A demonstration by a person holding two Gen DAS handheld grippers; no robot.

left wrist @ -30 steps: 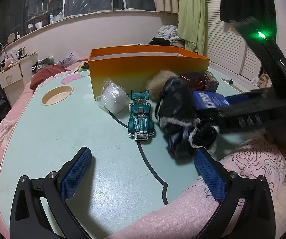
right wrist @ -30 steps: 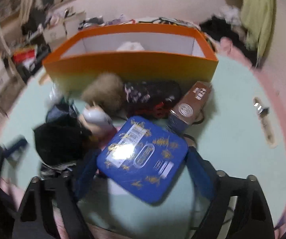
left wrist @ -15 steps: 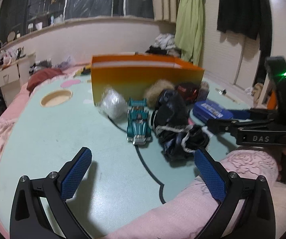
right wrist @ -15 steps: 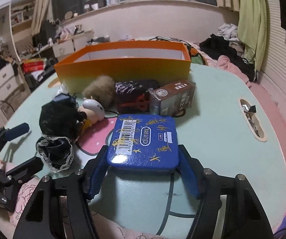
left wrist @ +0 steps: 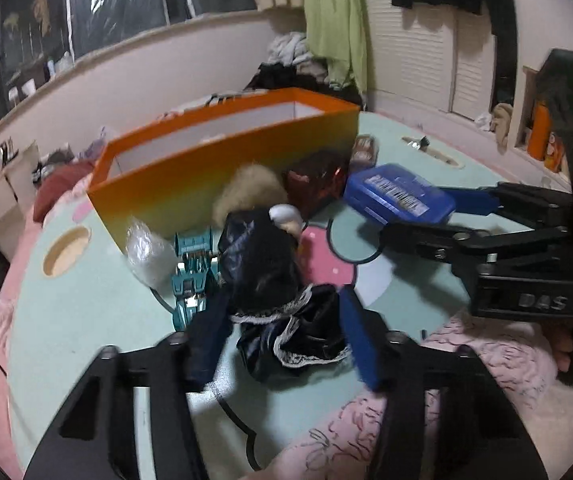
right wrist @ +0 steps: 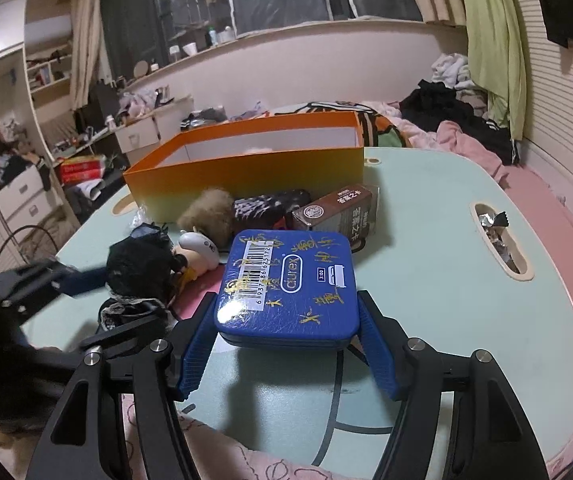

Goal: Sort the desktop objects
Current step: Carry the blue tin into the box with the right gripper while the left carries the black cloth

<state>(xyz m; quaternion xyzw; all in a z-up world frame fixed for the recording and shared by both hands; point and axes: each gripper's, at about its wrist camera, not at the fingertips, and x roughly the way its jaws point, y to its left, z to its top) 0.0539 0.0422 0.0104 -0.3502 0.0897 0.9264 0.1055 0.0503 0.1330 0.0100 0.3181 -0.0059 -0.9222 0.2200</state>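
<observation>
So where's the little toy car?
In the left wrist view, the teal toy car sits left of the black cloth, beside the clear plastic bag, before the orange box.

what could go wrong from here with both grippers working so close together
The right gripper holds the blue tin only by its near edges, lifted off the table, so it may tip or slip before reaching the orange box. The left gripper is closing around the black lace cloth, which lies against the teal toy car and the doll; lifting could drag either along.
</observation>
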